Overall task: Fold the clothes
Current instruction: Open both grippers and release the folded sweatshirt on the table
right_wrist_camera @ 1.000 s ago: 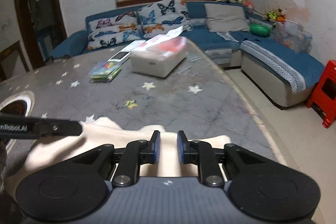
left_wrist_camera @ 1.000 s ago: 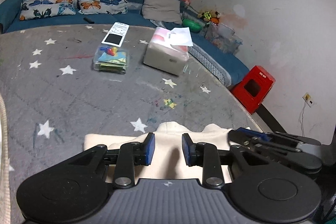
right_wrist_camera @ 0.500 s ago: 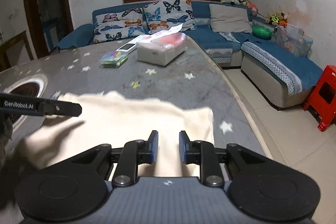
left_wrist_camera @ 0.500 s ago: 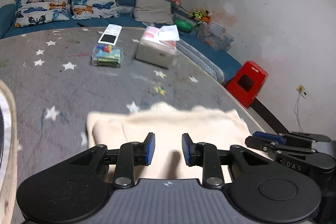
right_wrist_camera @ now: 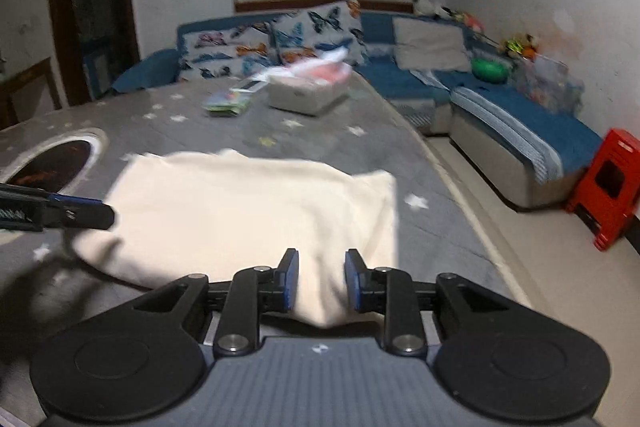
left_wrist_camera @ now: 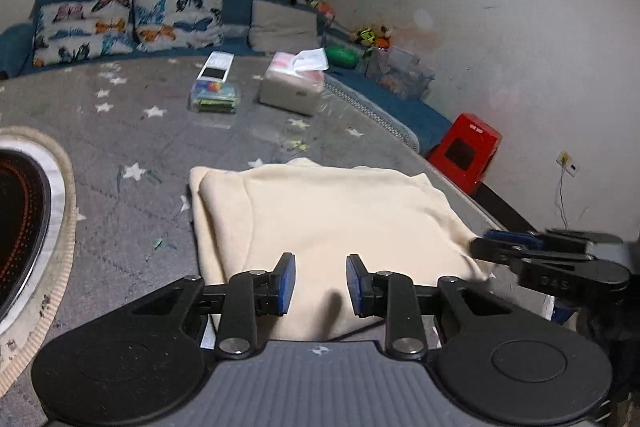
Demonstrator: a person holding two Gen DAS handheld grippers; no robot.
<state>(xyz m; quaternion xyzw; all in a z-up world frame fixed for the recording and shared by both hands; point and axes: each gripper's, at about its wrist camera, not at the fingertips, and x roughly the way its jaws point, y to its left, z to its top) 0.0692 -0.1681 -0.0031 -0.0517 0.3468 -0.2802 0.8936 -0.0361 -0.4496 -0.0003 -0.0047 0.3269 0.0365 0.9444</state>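
Observation:
A cream garment (left_wrist_camera: 340, 211) lies folded flat on the grey star-patterned table (left_wrist_camera: 140, 131), a doubled layer showing along its left side. My left gripper (left_wrist_camera: 321, 283) hovers over the garment's near edge with its blue pads (left_wrist_camera: 286, 283) apart and cloth visible in the gap, not pinched. In the right wrist view the same garment (right_wrist_camera: 248, 203) spreads ahead. The right gripper (right_wrist_camera: 321, 281) sits over its near right corner, its jaws opening and the pads clear of the cloth. Each gripper also shows in the other's view: the right gripper (left_wrist_camera: 480, 247) and the left gripper (right_wrist_camera: 108, 215).
A round dark inset with a pale rim (left_wrist_camera: 24, 219) is set in the table at the left. Farther back sit a tissue box (left_wrist_camera: 292, 89), a clear box of colourful items (left_wrist_camera: 216, 98) and a white device (left_wrist_camera: 216, 67). The table's curved right edge drops to the floor by a red stool (left_wrist_camera: 466, 151) and a blue sofa (right_wrist_camera: 520, 115).
Both grippers have drawn back toward the near table edge, so much more of the garment shows. The garment stays where it lay. The right jaws have widened slightly.

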